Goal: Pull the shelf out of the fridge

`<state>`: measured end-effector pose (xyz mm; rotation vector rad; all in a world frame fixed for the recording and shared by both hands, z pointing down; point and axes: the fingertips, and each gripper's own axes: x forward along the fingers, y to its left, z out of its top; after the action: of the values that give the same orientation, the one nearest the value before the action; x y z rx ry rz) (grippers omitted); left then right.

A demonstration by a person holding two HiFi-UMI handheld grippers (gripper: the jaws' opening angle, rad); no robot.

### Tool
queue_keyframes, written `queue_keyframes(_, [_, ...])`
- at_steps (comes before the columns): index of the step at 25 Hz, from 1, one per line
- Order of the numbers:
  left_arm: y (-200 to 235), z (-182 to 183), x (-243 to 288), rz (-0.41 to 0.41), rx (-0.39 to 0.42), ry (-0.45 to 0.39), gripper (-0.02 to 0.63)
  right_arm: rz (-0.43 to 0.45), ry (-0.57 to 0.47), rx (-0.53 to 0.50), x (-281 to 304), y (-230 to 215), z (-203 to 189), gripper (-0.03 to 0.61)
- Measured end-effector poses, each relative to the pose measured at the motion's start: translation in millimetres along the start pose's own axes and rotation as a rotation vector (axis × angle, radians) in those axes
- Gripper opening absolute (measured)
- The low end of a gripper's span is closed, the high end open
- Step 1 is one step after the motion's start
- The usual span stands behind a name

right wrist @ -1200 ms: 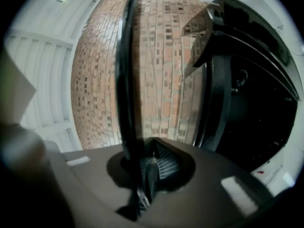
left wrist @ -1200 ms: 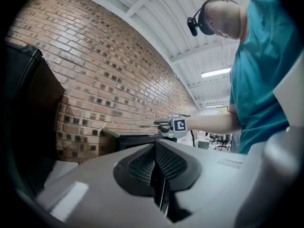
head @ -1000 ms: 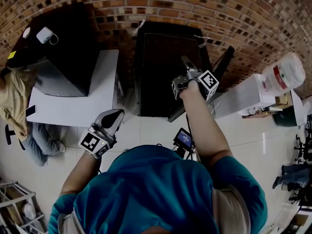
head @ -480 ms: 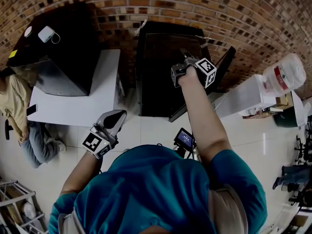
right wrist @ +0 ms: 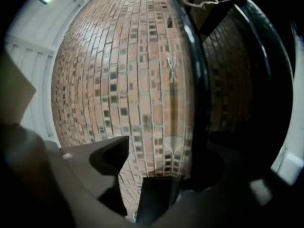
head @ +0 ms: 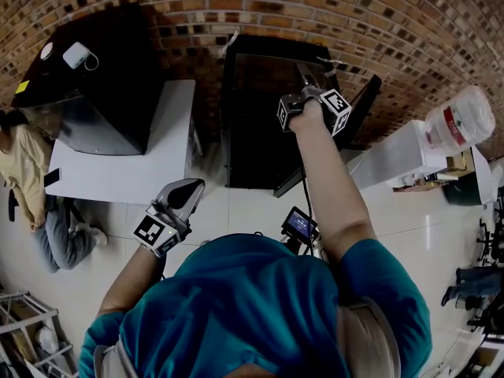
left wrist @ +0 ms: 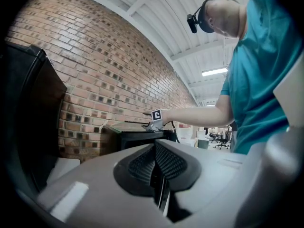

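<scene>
One fridge (head: pixel 253 132), left tongs (head: pixel 189 187), right tongs (head: pixel 305 71)

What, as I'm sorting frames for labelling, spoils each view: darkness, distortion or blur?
Head view: heavy fisheye bows the brick wall, and the fridge reads near-black without detail. Left gripper view: the left gripper fills the foreground, slightly soft; the ceiling lamp is blown out. Right gripper view: bricks bulge, the right half sinks into shadow.
</scene>
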<state>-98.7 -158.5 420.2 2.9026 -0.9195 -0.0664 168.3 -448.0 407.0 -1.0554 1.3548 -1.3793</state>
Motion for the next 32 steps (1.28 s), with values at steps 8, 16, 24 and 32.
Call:
queue_keyframes(8, [-0.4,1.0,1.7,-0.009,-0.003,0.0,-0.009,-0.044,0.087,0.001,-14.0,1.2,-10.4,0.378])
queue_keyframes(16, [0.3,-9.0,3.1,-0.021,0.013,0.01,-0.009,-0.05,0.185,-0.059,-31.7,1.2,-36.6,0.43])
queue_keyframes(24, [-1.0,-12.4,0.3,-0.025,0.007,0.017,-0.009,-0.056,0.271,-0.086,-56.2,-7.7,-51.5,0.426])
queue_keyframes(32, [-12.2,-4.7,2.5,-0.048,-0.006,0.004,-0.009,-0.087,0.374,-0.144,-65.3,-16.5,-69.3,0.417])
